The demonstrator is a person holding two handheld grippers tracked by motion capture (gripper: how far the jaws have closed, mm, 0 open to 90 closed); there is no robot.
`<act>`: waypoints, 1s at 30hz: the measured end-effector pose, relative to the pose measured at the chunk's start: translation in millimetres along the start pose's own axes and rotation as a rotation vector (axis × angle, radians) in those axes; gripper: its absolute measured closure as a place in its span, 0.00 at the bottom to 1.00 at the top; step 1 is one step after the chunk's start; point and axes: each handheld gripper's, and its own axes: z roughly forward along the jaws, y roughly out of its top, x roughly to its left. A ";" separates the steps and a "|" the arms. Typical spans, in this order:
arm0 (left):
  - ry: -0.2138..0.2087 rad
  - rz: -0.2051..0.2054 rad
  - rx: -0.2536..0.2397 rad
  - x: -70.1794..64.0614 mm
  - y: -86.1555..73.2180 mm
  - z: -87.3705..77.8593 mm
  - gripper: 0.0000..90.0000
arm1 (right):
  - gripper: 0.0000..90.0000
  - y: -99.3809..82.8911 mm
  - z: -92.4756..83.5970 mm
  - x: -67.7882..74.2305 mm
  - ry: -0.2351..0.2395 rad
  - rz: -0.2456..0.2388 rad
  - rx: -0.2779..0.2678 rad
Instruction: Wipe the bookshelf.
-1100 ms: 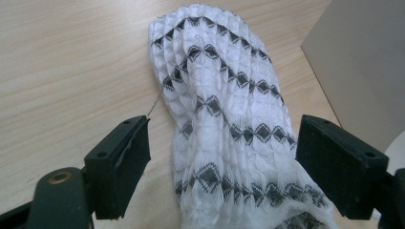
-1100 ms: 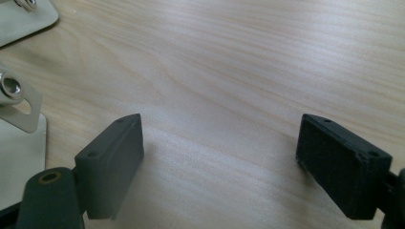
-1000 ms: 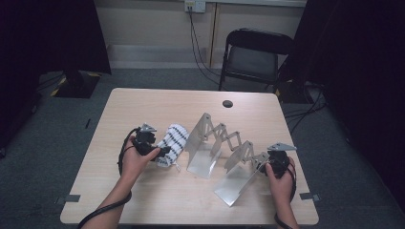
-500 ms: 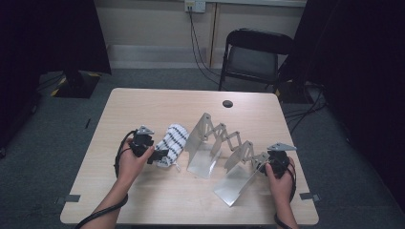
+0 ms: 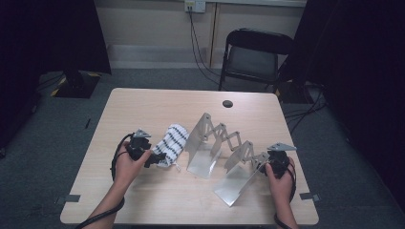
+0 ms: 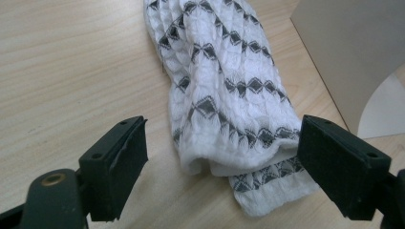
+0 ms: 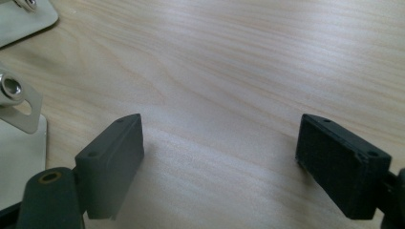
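On the table [image 5: 143,109], left tool [image 6: 222,157] agape around a patterned sock [image 6: 224,90] (unpinched); right tool [image 7: 219,157] released.

chair [image 5: 255,55] behind table [image 5: 157,102] | black disc [image 5: 228,103] near far edge | wall socket [image 5: 195,5]

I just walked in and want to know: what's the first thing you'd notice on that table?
First you'd notice the shiny metal folding rack, zigzagging across the middle of the wooden table. Just left of it lies a white sock with dark diamond stripes, and the left gripper has its black jaws spread wide on either side of the sock's near end. The right gripper stands open over bare wood at the rack's right end.
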 end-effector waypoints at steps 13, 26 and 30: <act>0.004 0.028 0.011 4.6 -13.8 -7.5 0.20 | 0.18 0.0 0.0 0.0 0.000 0.000 0.000; -0.002 0.015 0.009 8.3 -26.6 -13.0 0.20 | 0.18 0.0 0.0 0.1 0.000 0.000 0.000; 0.002 0.024 0.017 9.3 -29.5 -15.6 0.20 | 0.18 0.0 0.0 0.1 0.000 0.000 0.000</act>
